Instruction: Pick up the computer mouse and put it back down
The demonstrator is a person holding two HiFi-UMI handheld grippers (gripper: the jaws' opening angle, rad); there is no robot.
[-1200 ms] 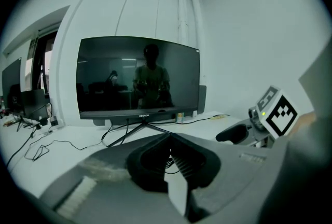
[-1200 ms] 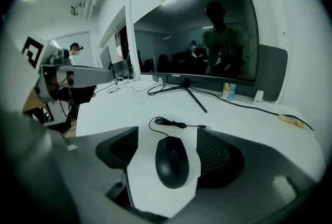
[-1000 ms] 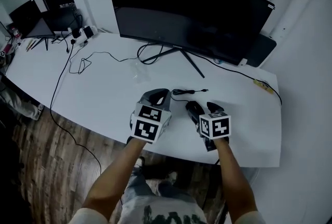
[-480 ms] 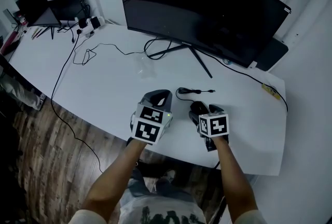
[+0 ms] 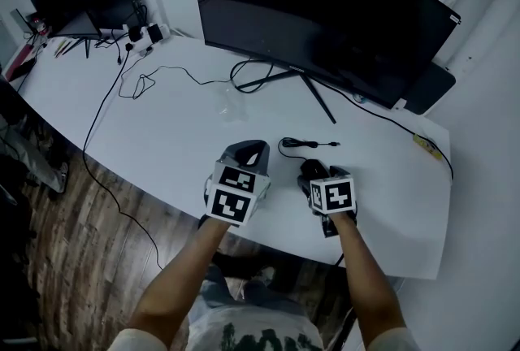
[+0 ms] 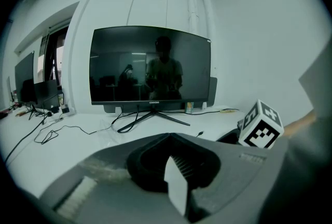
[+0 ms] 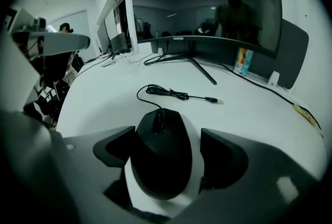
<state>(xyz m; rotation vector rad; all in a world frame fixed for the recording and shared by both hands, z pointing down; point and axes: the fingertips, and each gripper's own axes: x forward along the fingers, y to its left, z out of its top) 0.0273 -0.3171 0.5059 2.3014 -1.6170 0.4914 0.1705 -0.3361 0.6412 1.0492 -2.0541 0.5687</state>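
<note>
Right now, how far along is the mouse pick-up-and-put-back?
Done: the right gripper straddles the computer mouse, its jaws having just been opening wide. In hand: nothing gripped; a gap shows along the mouse's right side, and it lies on the desk. Left, as it looks: close, lift, set down.

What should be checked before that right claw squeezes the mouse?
1. right gripper open wide enough: ok; its jaws have just been opening.
2. mouse between its jaws: ok, resting on the table.
3. Jaws not yet touching the mouse: left side cannot tell, right side ok.
4. cable loose, plug unconnected: ok.
5. left gripper out of the way: ok, shut, empty.
</note>
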